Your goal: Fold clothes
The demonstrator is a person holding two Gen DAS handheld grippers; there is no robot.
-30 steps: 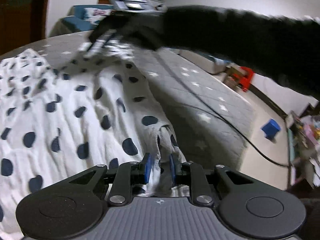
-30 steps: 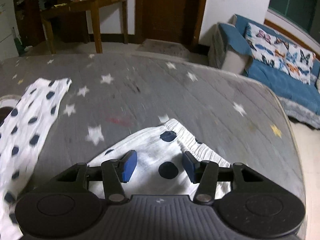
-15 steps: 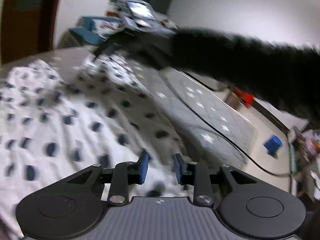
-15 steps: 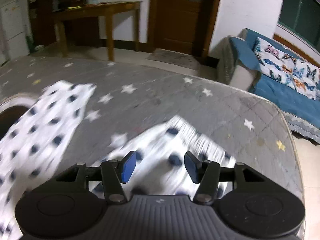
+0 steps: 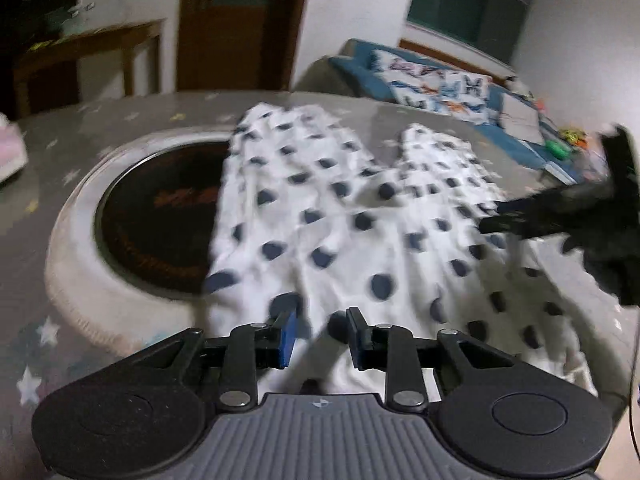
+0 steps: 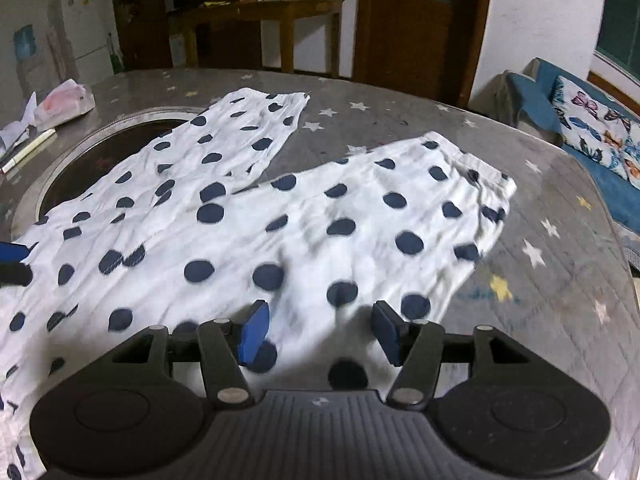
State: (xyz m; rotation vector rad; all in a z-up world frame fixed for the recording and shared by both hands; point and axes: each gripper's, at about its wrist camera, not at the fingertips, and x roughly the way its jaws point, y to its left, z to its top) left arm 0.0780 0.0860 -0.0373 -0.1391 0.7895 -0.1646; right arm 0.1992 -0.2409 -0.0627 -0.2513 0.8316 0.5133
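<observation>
White trousers with dark blue dots (image 5: 360, 208) lie spread flat on the grey star-patterned table (image 6: 400, 120), both legs pointing away. My left gripper (image 5: 319, 336) hovers over the near edge of the cloth. Its blue pads stand a little apart, with the fabric lying loose beneath them. My right gripper (image 6: 320, 330) is over the near part of the right leg of the trousers (image 6: 280, 220). Its jaws are opening and nothing is pinched between them. One blue pad (image 6: 12, 252) of the left gripper shows at the left edge. The right gripper (image 5: 540, 220) appears as a dark blur.
A round dark recess (image 5: 160, 220) in the table lies partly under the left trouser leg. A pink-white packet (image 6: 64, 102) and a pen (image 6: 28, 150) sit at the far left. A blue sofa (image 6: 592, 128) stands beyond the table's right edge, a wooden table (image 6: 280, 8) behind.
The left gripper let go of the fold it pinched and swung round to face along the trousers. The right gripper drew back from the leg's cuff, and its jaws widened.
</observation>
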